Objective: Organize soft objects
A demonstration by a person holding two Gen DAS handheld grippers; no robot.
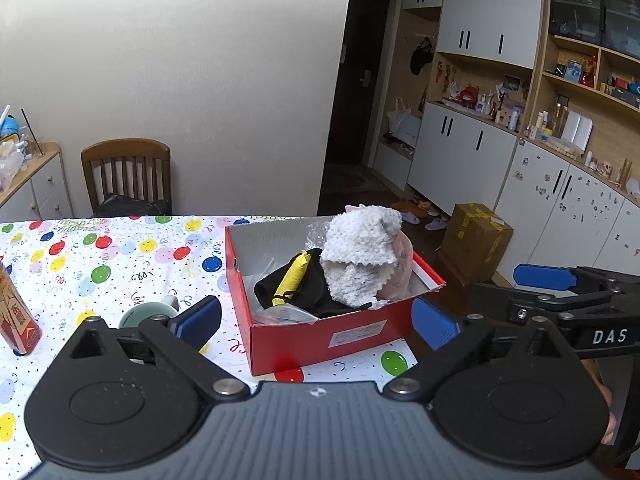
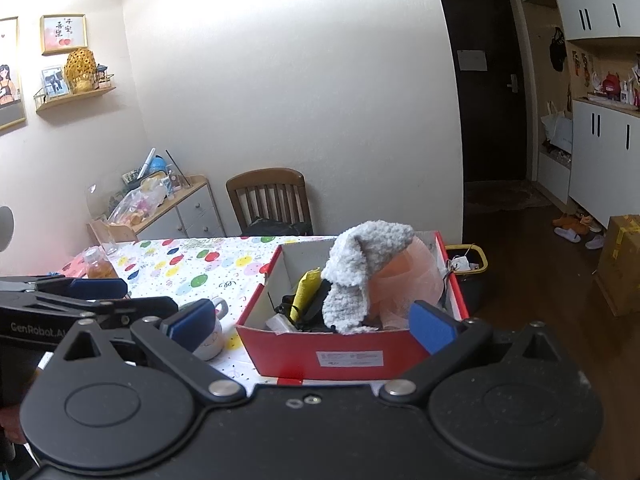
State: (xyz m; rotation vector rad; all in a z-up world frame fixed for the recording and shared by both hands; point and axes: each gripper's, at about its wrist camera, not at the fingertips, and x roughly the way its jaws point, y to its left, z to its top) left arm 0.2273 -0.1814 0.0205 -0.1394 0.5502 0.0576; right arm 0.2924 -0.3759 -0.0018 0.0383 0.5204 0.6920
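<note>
A red shoe box (image 1: 320, 340) (image 2: 340, 356) stands on the balloon-print tablecloth (image 1: 100, 264) (image 2: 192, 264). Inside it lie a fluffy white cloth (image 1: 360, 252) (image 2: 360, 272) draped over a pink soft thing (image 1: 400, 272) (image 2: 408, 276), a yellow roll (image 1: 294, 276) (image 2: 306, 290) and black fabric (image 1: 316, 292) (image 2: 316, 312). My left gripper (image 1: 316, 320) is open and empty, just short of the box's near side. My right gripper (image 2: 312, 320) is open and empty, also in front of the box. The right gripper's blue pads (image 1: 544, 276) show at the right of the left wrist view.
A green-white mug (image 1: 148, 314) (image 2: 212, 336) stands left of the box. A red can (image 1: 16, 320) and a jar (image 2: 98, 266) stand further left. A wooden chair (image 1: 128, 176) (image 2: 268, 200) is behind the table. A cardboard box (image 1: 476, 240) sits on the floor at right.
</note>
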